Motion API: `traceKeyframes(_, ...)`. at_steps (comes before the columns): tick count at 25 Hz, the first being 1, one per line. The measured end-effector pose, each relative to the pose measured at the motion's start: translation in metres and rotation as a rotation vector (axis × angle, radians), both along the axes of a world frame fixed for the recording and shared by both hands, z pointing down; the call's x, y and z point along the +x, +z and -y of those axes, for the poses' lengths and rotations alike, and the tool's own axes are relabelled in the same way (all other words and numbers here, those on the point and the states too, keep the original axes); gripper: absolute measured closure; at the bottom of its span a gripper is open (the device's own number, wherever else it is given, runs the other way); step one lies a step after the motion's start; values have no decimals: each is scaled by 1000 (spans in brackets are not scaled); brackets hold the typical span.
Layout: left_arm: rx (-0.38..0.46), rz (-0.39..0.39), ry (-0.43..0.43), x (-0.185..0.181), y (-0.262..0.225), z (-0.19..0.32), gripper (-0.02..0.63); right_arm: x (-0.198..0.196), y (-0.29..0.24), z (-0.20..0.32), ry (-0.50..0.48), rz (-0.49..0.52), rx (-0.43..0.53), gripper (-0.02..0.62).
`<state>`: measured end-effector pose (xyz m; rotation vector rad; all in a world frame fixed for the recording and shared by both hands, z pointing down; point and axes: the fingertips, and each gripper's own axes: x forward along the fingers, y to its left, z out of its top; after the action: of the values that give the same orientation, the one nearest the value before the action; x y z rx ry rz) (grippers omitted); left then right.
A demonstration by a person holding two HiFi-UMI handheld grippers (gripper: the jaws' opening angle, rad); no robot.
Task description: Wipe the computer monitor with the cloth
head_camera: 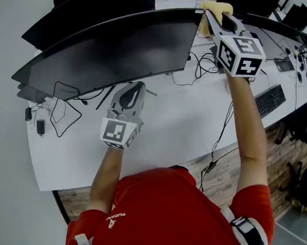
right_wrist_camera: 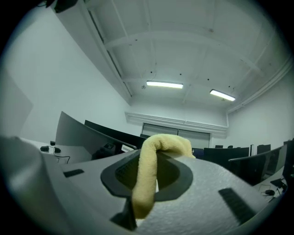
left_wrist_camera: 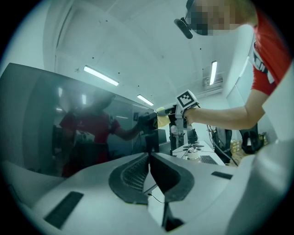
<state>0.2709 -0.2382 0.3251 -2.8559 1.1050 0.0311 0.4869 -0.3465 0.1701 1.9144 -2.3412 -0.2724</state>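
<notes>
Cloth (head_camera: pixel 215 8) in yellow, folded over and pinched tight between the closed right tongs (head_camera: pixel 213 21), sits against the top right corner of the curved computer monitor (head_camera: pixel 113 52), at about 1 o'clock in the head view. The right gripper view shows the fabric draped between and over the jaws, with one end hanging down in front of them.

The left tongs (head_camera: pixel 136 87) hang over the white counter (head_camera: pixel 169 123) just below the monitor's lower edge, near the middle of the head view. Their jaws are brought together with nothing between them, and they play no part in the wipe.

Judged from this placement, the wiping is under way at the screen's corner. The pictures give no sign of which parts of the glass are already done: the dark panel sweeping away toward 10 o'clock shows no streaks or marks either way. Most of that broad face probably remains to be covered.

Loose cables (head_camera: pixel 64 106) lie on the counter at 9 o'clock, and a keyboard (head_camera: pixel 270 100) at 3 o'clock, both clear of the cloth.
</notes>
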Motion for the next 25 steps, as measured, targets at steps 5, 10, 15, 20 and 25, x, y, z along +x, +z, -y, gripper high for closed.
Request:
traceKeyframes(5,1,-3,-11,-8,1,2,591,-11,8,-7,12,-49,20,533)
traceKeyframes(10,-8,2,-8,-8,7,1,591,-17,18,-10,5,-70,37,532)
traceKeyframes(15,-20,15,-4,-7,14,0,591,-19,38,-13,-14,-63,24,532)
traceKeyframes(20,-29,31,-3,-5,23,-2,591,-19,72,-17,-51,-36,-2,532)
traceKeyframes(25,-39,44,-14,-8,32,-3,591,-20,116,-16,-80,-11,-46,531)
